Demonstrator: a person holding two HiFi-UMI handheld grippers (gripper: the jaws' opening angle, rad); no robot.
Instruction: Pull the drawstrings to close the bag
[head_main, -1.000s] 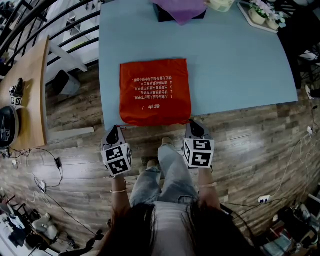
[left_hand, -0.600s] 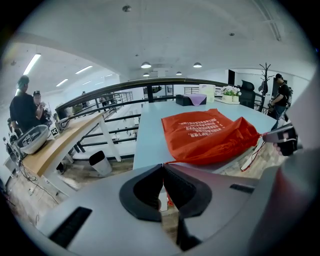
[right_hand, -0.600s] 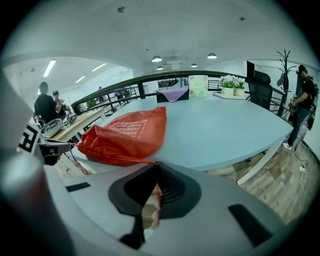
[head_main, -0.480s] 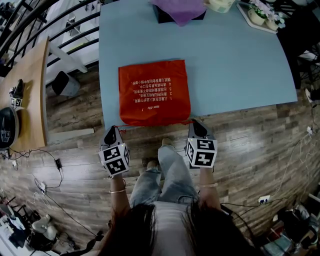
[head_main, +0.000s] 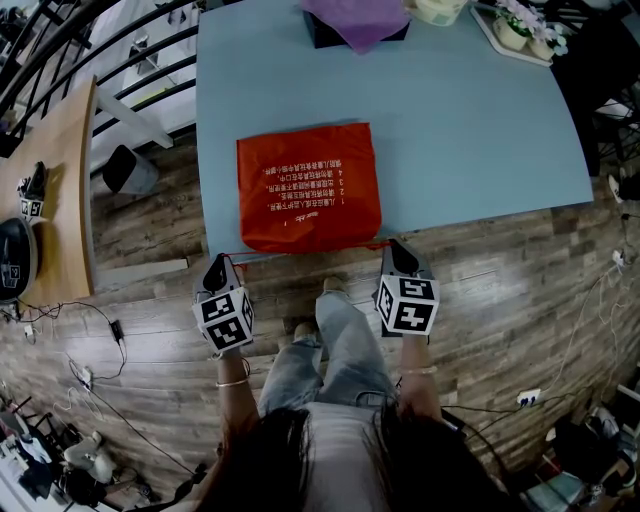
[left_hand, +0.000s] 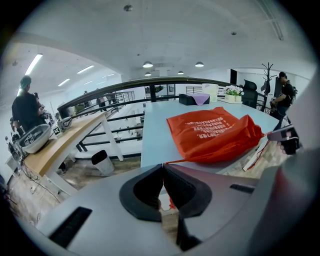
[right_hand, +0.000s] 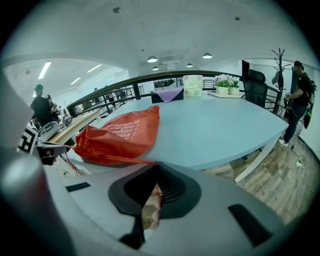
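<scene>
Wood-plank floor (head_main: 500, 300) fills the near half of the head view, with cables along its edges. Light blue table (head_main: 470, 130) takes the far half. A wooden counter (head_main: 65, 190) stands off to the left.

Red bag (head_main: 308, 185) lies flat on the near-left part of the table, its mouth edge along the table's near edge, facing the person. White print on top: several lines of Chinese characters with numbered items, upside down from the head view, too small to read. Same print shows in the left gripper view (left_hand: 210, 127), also not legible.

At the far table edge there is a purple cloth (head_main: 355, 18) over a dark box, and to the right a tray (head_main: 520, 35) of potted flowers.

Both grippers hang just off the near table edge, one at each bottom corner of the bag. Each carries a cube with black-and-white square markers: left cube (head_main: 225, 318), right cube (head_main: 407, 305). No readable text on either.

Left gripper (head_main: 218, 262): jaws pressed together, pinching the left drawstring (left_hand: 176, 161), which runs taut from the tips to the bag's corner.

Right gripper (head_main: 393, 246): jaws likewise closed tight, pinching the right drawstring (right_hand: 125, 160), a thin red cord stretched straight to the bunched bag corner. Its loose end dangles behind the closed tips.
</scene>
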